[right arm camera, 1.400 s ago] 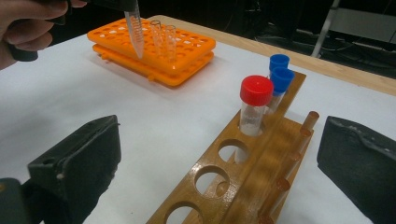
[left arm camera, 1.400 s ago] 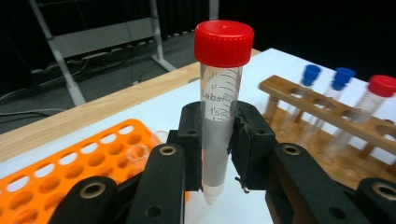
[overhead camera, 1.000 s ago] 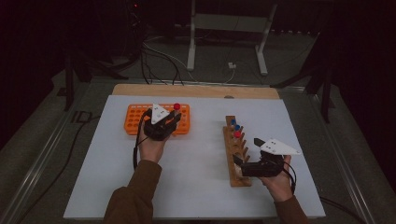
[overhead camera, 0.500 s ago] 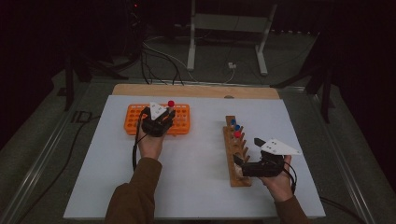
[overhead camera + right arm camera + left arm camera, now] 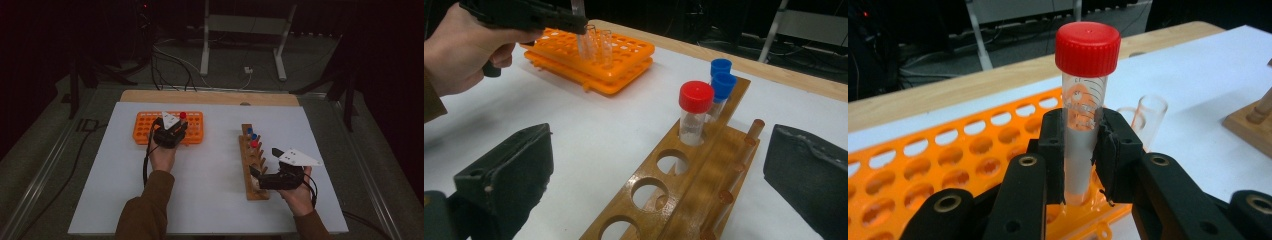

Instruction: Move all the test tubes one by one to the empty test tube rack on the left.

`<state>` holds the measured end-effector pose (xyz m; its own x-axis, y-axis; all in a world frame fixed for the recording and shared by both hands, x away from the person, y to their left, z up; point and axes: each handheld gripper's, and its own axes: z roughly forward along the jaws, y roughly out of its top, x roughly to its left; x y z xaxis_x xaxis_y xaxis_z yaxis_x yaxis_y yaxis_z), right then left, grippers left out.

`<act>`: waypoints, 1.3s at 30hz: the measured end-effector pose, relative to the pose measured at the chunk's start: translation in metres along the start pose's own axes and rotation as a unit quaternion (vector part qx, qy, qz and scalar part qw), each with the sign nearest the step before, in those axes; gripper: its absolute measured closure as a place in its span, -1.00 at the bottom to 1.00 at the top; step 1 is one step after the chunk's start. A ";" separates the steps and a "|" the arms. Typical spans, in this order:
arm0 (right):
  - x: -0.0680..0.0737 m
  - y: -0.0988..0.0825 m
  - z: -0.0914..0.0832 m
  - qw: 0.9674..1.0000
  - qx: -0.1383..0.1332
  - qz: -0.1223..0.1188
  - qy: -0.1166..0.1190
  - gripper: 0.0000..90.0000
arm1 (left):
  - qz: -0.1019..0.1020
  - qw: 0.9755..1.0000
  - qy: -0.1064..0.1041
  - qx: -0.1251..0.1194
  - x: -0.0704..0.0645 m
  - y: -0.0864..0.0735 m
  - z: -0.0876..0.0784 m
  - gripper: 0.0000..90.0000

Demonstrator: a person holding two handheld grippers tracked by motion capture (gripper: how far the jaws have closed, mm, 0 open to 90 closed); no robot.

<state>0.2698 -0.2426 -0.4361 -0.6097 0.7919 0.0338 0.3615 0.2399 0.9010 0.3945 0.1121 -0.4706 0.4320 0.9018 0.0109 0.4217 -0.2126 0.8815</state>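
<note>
While the red-capped tube (image 5: 1083,105) is clamped between the pads of the left hand-held gripper (image 5: 170,134), its lower end is set in a hole at the near right corner of the orange rack (image 5: 145,125), toward the far left of the white bench (image 5: 210,200). Black graduation marks are printed on the tube's clear wall (the small figures beside them cannot be read). Two uncapped clear tubes (image 5: 1148,117) are seen just beyond it in the same rack. The right hand-held gripper (image 5: 265,177) is held wide open at the near end of the wooden rack (image 5: 659,200), nothing between its jaws. One red-capped tube (image 5: 694,112) and two blue-capped tubes (image 5: 722,80) are stood in the far holes of that rack.
</note>
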 end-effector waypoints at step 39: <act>0.002 0.001 0.001 1.000 0.000 -0.004 0.004 -0.99 | -0.016 0.998 -0.004 0.058 0.002 -0.019 0.009 0.40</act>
<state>0.2693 -0.2405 -0.4353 -0.6186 0.7851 0.0294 0.3566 0.2472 0.9009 0.3947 0.1145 -0.4918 0.4230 0.9059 -0.0211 0.5241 -0.2256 0.8212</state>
